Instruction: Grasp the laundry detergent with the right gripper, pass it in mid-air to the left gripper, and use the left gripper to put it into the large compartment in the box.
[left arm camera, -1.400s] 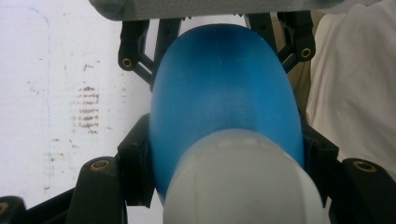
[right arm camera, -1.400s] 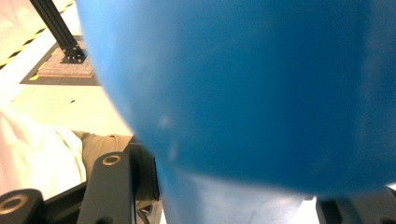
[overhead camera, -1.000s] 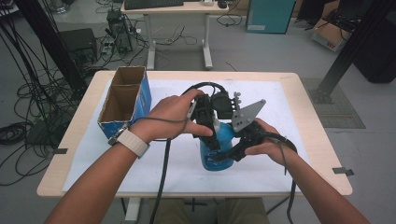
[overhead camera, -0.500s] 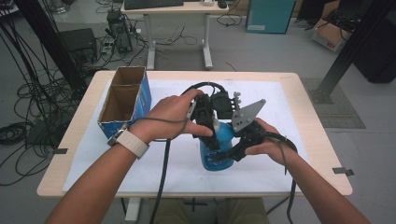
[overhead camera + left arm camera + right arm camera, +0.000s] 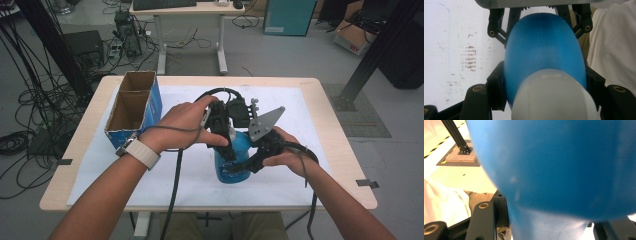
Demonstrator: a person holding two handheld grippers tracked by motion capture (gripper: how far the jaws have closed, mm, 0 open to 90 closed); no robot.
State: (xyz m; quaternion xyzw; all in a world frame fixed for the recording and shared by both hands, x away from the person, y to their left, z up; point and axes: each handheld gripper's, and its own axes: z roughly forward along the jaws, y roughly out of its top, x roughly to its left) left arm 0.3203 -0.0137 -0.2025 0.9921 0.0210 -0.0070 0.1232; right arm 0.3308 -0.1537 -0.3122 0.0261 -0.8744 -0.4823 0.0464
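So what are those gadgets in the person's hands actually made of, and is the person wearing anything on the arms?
Each gripper is black, with two jointed jaws on linkage arms pinned by brass-coloured rivets. The right gripper carries a grey three-cornered plate, and the left gripper trails a thick black cable. The forearms are bare; a pale wristband sits on the left wrist.

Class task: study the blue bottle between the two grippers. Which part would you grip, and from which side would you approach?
Grip the blue bottle low on its wide body, coming in from the side as the right gripper does. The left gripper takes its upper part from above. Its rounded, smooth walls probably favour jaws set on opposite sides.
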